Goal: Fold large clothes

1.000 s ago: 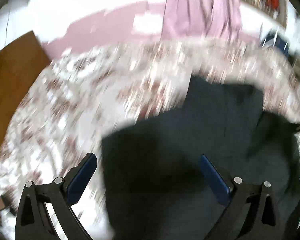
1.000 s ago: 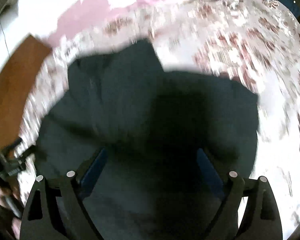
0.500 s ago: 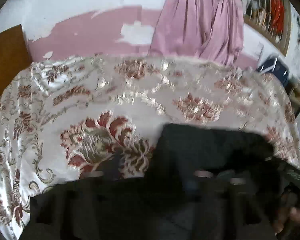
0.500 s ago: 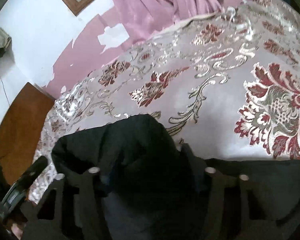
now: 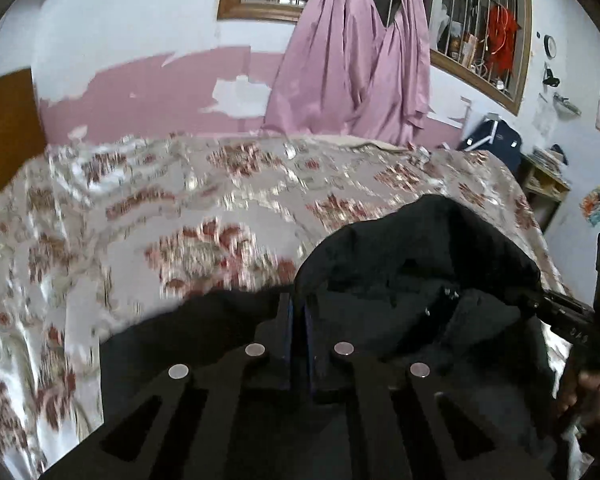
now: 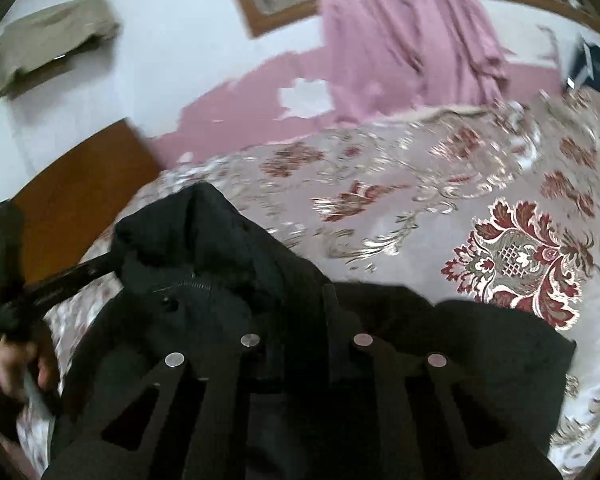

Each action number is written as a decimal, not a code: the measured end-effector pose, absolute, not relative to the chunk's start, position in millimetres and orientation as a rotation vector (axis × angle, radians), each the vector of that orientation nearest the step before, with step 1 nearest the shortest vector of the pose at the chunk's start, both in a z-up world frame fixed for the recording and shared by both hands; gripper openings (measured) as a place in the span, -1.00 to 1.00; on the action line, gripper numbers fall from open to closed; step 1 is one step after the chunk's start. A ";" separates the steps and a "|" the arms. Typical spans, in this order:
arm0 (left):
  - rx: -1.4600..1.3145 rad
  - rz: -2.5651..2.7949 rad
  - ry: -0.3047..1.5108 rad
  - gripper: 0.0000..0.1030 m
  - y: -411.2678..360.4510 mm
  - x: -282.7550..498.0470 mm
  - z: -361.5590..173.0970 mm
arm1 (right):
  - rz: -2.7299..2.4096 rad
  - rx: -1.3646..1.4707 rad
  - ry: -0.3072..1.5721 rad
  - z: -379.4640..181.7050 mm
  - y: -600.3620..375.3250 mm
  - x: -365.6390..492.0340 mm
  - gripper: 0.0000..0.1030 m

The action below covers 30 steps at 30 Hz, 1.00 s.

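From the left wrist view, the shiny floral-patterned bedspread (image 5: pixel 148 216) is filling everything from nine o'clock round to one, with the mauve draped curtain (image 5: pixel 352 64) hanging at twelve. The bulky black hooded jacket (image 5: pixel 420 264) is bunching up from the centre toward three o'clock. The left gripper (image 5: pixel 297 320) is sitting at six o'clock; its jaws have just been closing and are now pinched narrow, the blue pads almost meeting on a fold of the black cloth. At four o'clock the person's right hand (image 5: pixel 592 396) is gripping the other tool's handle.

From the right wrist view, the person's left hand (image 6: pixel 16 364) is showing at eight o'clock, the jacket is heaping from nine o'clock through the centre with its zip visible, and the red medallion of the bedspread is lying at three. The right gripper (image 6: pixel 300 320) is at six o'clock, its jaws likewise just closing and now drawn narrow; they seem to be nipping dark fabric, though black on black is making that hard to confirm.

As I judge it, the folding is barely beginning: the jacket is lying crumpled at the near edge of the bed, seized at two places, with the spreading flat and every fold yet to be done.
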<state>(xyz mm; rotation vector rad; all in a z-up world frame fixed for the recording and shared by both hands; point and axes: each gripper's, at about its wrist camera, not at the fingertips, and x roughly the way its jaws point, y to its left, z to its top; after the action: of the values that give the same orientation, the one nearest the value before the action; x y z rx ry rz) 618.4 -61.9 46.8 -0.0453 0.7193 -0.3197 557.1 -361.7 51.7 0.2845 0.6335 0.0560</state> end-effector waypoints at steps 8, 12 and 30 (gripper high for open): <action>-0.016 -0.346 0.817 -0.90 -50.4 587.8 2.0 | 0.076 -0.025 0.685 44.6 -332.1 507.2 -0.85; -0.043 -0.341 0.840 -0.90 -53.2 592.9 -23.3 | 0.070 0.014 0.728 22.5 -339.5 505.0 -0.86; -0.007 -0.325 0.765 -0.90 -59.0 583.6 -37.3 | 0.101 0.204 0.510 71.4 -352.9 462.5 -0.29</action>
<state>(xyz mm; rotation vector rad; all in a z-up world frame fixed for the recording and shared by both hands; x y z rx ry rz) 583.6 -59.0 -37.3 -0.0068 0.7646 -0.3245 462.5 -352.9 71.4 0.2042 0.5095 0.1010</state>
